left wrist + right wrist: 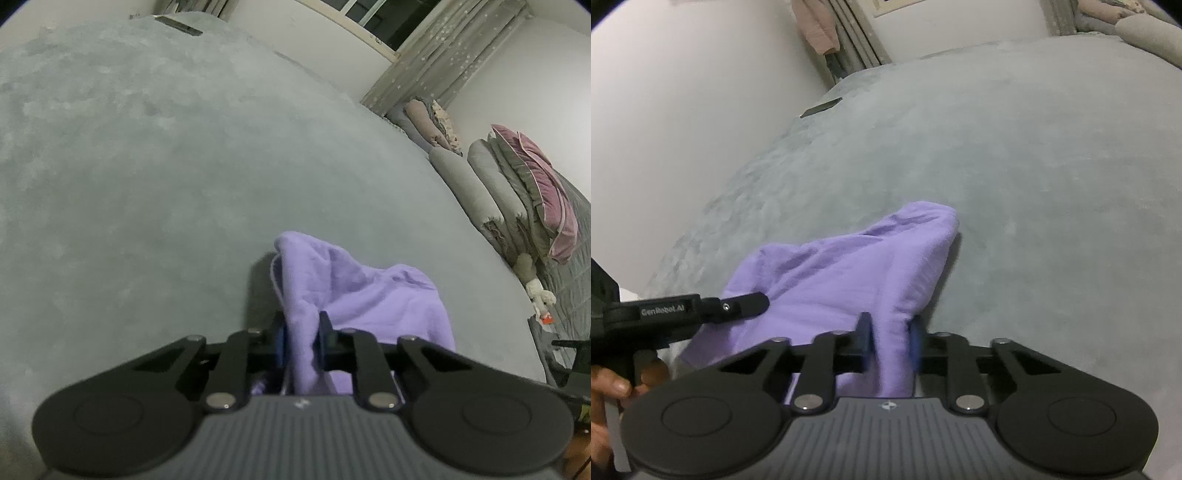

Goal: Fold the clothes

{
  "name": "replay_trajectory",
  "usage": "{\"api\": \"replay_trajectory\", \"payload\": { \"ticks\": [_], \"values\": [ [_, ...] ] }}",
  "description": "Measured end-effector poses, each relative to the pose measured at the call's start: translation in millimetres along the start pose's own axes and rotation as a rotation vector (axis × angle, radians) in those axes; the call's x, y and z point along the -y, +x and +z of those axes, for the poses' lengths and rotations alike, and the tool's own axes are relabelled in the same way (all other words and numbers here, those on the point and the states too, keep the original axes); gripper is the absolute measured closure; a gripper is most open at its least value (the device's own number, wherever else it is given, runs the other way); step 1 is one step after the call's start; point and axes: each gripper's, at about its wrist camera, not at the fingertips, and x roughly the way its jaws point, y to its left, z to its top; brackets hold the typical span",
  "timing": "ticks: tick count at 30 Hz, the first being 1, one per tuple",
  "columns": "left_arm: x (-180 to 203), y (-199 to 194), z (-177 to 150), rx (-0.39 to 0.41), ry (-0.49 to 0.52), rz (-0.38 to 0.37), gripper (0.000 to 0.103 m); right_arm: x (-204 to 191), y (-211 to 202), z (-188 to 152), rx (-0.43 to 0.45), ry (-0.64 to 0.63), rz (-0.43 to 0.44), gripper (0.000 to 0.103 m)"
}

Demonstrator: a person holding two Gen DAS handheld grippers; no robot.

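A lilac garment [354, 291] lies bunched at the near edge of a grey plush bed [155, 155]. My left gripper [303, 332] is shut on a fold of its left side, and the cloth runs up between the two pads. In the right wrist view the same lilac garment [842, 273] rises in a ridge from my right gripper [890, 332], which is shut on its right side. The left gripper [753, 301] shows at the left of that view, held by a hand [613, 387]. The cloth under both grippers is hidden.
Rolled grey bedding and a pink pillow [535, 192] lie along the bed's right side. A small stuffed toy [539, 295] sits below them. A dark flat object [822, 107] rests at the bed's far corner by the wall. A curtain [443, 62] hangs behind.
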Motion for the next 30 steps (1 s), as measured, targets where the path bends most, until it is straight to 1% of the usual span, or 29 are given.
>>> {"api": "replay_trajectory", "payload": {
  "ticks": [4,9,15,23,28,30],
  "values": [
    [9.1,-12.6,1.7,0.027,0.013,0.001,0.090,-11.9,-6.1,1.8,0.029,-0.060,-0.028,0.088],
    [14.3,-23.4,0.5,0.040,0.018,0.013,0.090,-18.7,-15.3,4.5,0.063,-0.100,-0.030,0.089],
    [13.4,-7.3,-4.8,-0.001,0.015,0.059,0.090,-22.4,-11.6,3.3,0.043,-0.135,-0.055,0.089],
    [12.0,-6.3,-4.4,0.000,0.002,0.056,0.089,-20.5,-9.8,2.4,0.045,-0.139,-0.059,0.089],
    [13.6,-16.5,-4.5,0.025,-0.002,0.030,0.090,-25.9,-18.8,3.1,0.074,-0.155,-0.058,0.089],
    [14.1,-16.3,-5.6,0.026,0.002,0.033,0.090,-26.5,-22.4,3.4,0.085,-0.161,-0.054,0.089]
  ]
}}
